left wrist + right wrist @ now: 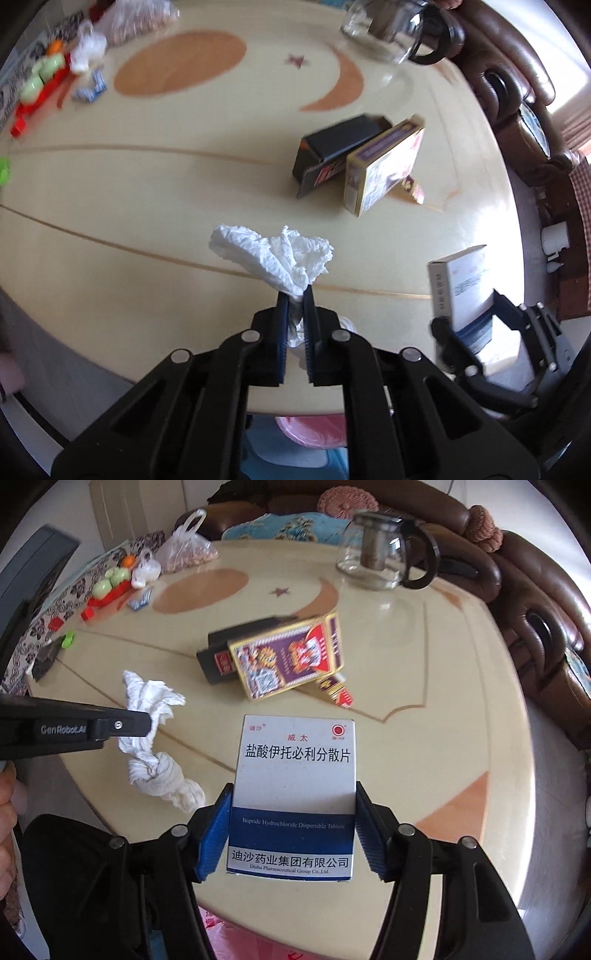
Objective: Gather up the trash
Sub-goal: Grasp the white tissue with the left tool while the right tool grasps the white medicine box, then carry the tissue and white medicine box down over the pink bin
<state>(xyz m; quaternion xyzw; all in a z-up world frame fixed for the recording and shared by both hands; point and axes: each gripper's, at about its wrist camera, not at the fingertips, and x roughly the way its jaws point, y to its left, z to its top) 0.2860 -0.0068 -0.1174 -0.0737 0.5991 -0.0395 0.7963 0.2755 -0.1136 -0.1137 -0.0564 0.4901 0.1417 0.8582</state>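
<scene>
1. Tissue [273, 254]: crumpled white wad, centre of the left wrist frame, lifted off the table [147, 206]. Left gripper [295, 295] has its jaws closed on the tissue's narrow twisted waist; a knotted tail hangs below the fingers, seen at mid-left in the right wrist frame [162, 771].
2. Medicine box [295, 794]: white-and-blue tablet carton, lower centre of the right wrist frame, clear of the table edge. Right gripper [293, 825] jaws are clamped on its two side walls across the blue band, with roughly the upper half of the box sticking out past the pads.
3. Pink bag [310, 430]: shows at bottom centre under the table edge in both views; likely the bin liner, so I'd judge the step to be carry-and-drop.
4. To do it well: keep both grips firm until each item is over the pink opening. Lower the tissue's tail in first so it doesn't drape over the rim. Open one gripper at a time.
5. Box grip looks light on thin cardboard. Avoid squeezing harder, since it may buckle and slip; keep it upright and don't swing it.
6. Left to collect: yellow-purple pack [288, 657] leaning on a black box [229, 650], with a small red carton [334, 690] beside them, all at frame centre. Glass teapot [380, 554] at upper right isn't trash; steer clear.
</scene>
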